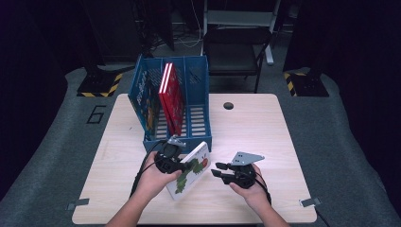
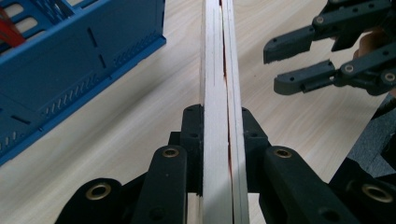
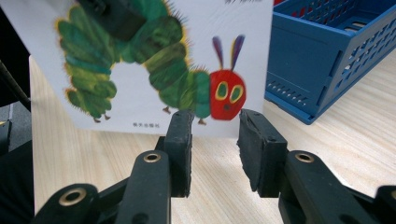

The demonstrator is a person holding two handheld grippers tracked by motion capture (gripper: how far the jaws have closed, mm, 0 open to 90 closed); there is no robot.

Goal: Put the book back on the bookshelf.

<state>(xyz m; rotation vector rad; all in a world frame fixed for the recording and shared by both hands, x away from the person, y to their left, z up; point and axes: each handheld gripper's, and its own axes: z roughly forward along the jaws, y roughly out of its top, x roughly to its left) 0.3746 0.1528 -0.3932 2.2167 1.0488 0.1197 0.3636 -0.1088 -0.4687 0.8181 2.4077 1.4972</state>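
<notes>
- One caterpillar board book (image 1: 191, 171), white cover, green body and red face, tilted up on edge above the desk (image 1: 265, 137), just in front of the blue rack (image 1: 196, 80).
- Seen edge-on in the left gripper view as pale stacked pages (image 2: 219, 93), clamped from both sides.
- Left hand-held gripper (image 1: 171, 158) pinching that book, jaws pressed flat against its two covers.
- Right hand-held gripper (image 1: 220, 170) just beside the book, not touching; jaws spread with bare desk between them, aimed at the cover's red face (image 3: 227, 94).
- Two hands in all: left hand (image 1: 153, 177) wrapped round its gripper, right hand (image 1: 250, 187) under the grey three-cornered plate (image 1: 246, 157).
- One blue slotted rack, three compartments counted across.
- One red book (image 1: 171, 97) upright in the middle compartment; one colourful book (image 1: 144, 97) leaning in the left compartment; right compartment open-slatted.
- One round dark hole (image 1: 229, 105) in the desk, right of the rack.
- One dark folding chair (image 1: 236, 47) beyond the desk.
</notes>
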